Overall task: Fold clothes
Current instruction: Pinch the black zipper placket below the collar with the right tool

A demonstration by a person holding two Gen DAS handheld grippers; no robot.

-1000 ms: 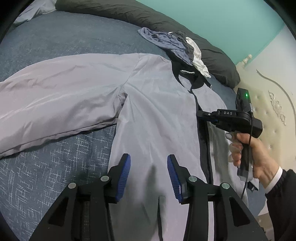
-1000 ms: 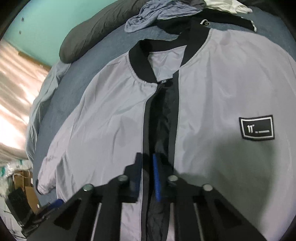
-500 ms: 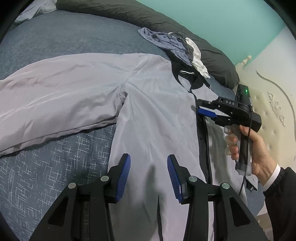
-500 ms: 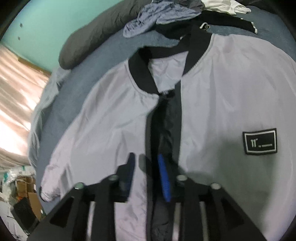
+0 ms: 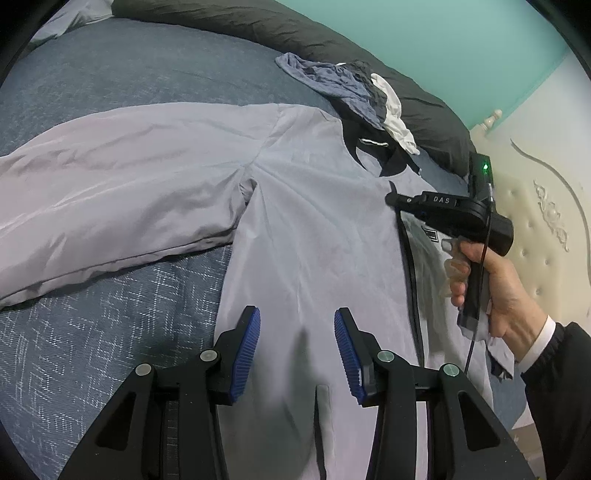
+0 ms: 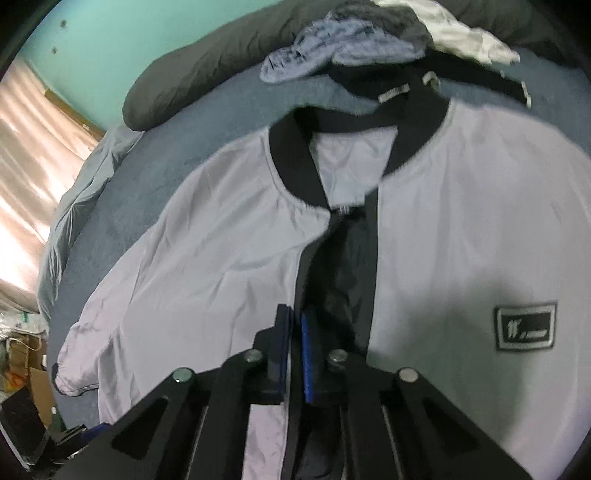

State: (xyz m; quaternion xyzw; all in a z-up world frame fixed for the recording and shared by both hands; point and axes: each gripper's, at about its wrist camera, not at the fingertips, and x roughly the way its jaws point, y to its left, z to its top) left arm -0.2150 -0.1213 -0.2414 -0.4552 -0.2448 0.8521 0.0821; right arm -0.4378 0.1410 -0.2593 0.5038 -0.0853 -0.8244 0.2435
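A light grey jacket (image 5: 314, 229) with a black collar (image 6: 291, 162) lies face up and spread out on the bed. Its front is unzipped, and one sleeve (image 5: 110, 192) stretches out to the left. My left gripper (image 5: 295, 314) hangs open over the lower front panel with nothing between its blue pads. My right gripper (image 6: 295, 314), held by a hand (image 5: 495, 284), is shut on the black front edge (image 6: 314, 258) of the jacket's left panel, below the collar. In the left wrist view the right gripper (image 5: 389, 199) sits at the top of the zip line. A black logo patch (image 6: 524, 325) marks the other panel.
The jacket rests on a dark blue bedcover (image 5: 110, 332). A heap of blue, grey and white clothes (image 5: 332, 85) lies just beyond the collar, against a long dark pillow (image 5: 258, 26). A cream padded headboard (image 5: 546, 206) stands at the right. A curtain (image 6: 29, 177) and floor clutter (image 6: 22, 350) lie past the bed's far side.
My right gripper opened, shifted slightly along the zip, and closed again on the black front edge. The left gripper and the jacket's sleeve stayed where they were.
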